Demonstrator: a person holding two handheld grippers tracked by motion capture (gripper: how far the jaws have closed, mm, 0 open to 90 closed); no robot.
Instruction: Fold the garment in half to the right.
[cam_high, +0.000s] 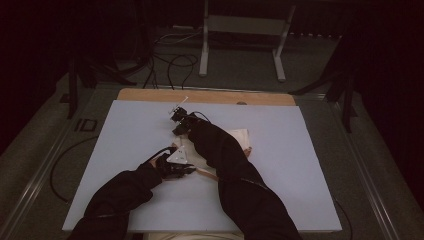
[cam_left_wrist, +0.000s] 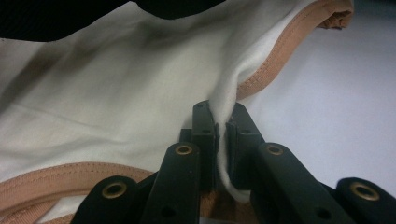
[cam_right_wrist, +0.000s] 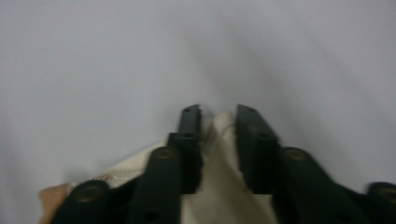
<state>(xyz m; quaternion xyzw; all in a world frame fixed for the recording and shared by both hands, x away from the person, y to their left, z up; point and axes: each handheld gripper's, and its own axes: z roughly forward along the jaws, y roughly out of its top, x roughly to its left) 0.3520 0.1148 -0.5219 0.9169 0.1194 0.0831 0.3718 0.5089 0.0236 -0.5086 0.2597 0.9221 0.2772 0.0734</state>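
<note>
A pale lavender-blue bench fills the middle of the high view, its top bare and matte, with a strip of light wood showing along its far edge. The room around it is dim: grey carpeted floor, a loose tangle of black cables behind the bench, and one light metal stand on two feet farther back. One more cable curls on the floor by the bench's left side.

On the bench lies one white cloth, edged with a tan stitched hem; in the high view it sits near the centre, mostly under the person's two dark sleeves.

Two tools are at work, one per hand. The left tool is clamped tight on a fold of the cloth: white fabric rises up pinched between its jaws, right beside the hem, and it bears a grey three-cornered plate. The right tool, farther out on the bench, has a peak of the cloth between its jaws; they stand close together, with a narrow gap showing on each side of the fabric, so I cannot tell whether the pads press on it. That view is blurred.

Count: one bench, one cloth, two tools, two sleeves, one stand.
</note>
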